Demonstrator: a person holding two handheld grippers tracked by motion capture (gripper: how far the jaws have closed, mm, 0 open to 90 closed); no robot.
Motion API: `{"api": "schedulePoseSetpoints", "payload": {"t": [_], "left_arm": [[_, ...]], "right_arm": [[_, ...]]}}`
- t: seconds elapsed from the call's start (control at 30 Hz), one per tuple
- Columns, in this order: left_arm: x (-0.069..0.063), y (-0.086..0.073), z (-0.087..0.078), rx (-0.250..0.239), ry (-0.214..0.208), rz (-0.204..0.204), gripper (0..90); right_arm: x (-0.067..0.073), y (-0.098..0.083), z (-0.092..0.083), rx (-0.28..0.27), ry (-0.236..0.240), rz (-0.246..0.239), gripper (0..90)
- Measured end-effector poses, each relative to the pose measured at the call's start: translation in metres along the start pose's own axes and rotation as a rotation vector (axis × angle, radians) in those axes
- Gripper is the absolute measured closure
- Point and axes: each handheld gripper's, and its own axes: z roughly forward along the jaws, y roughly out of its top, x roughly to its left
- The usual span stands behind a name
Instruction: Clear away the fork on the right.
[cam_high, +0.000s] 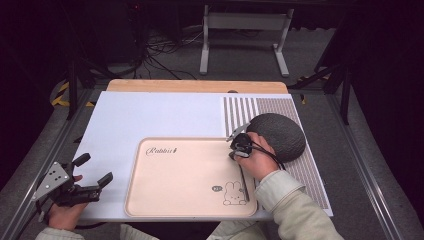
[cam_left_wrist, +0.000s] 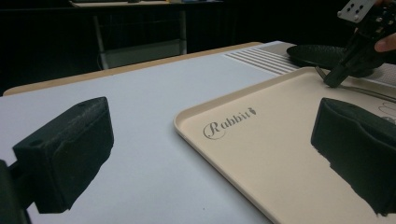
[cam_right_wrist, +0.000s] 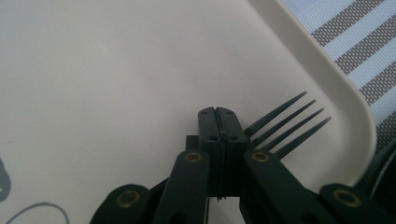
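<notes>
A dark fork (cam_high: 244, 182) lies along the right side of a beige tray (cam_high: 185, 175) printed with "Rabbit" and a small rabbit drawing. My right gripper (cam_high: 232, 156) points down at the fork's tine end, jaws pressed together. In the right gripper view the shut tips (cam_right_wrist: 218, 112) sit over the fork's neck, and the tines (cam_right_wrist: 285, 126) stick out past them towards the tray's rim (cam_right_wrist: 327, 79). My left gripper (cam_high: 92, 170) is open and holds nothing, over the white mat left of the tray. In the left gripper view its wide-apart jaws frame the tray (cam_left_wrist: 280, 154) and the right gripper (cam_left_wrist: 334, 80).
A dark, textured round dish (cam_high: 277, 135) rests on a grey-striped mat (cam_high: 250, 107) just beyond my right hand. A white mat (cam_high: 140, 117) covers the table to the left and behind the tray. Metal frame legs (cam_high: 205, 50) and cables stand on the floor beyond the table.
</notes>
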Motion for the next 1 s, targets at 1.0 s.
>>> {"api": "schedulePoseSetpoints", "payload": {"t": [1.0], "left_arm": [[0.0,0.0,0.0,0.0,-0.003,0.0,0.0]], "right_arm": [[-0.005,-0.008,-0.017,-0.145,-0.015,0.111,65.3]]}}
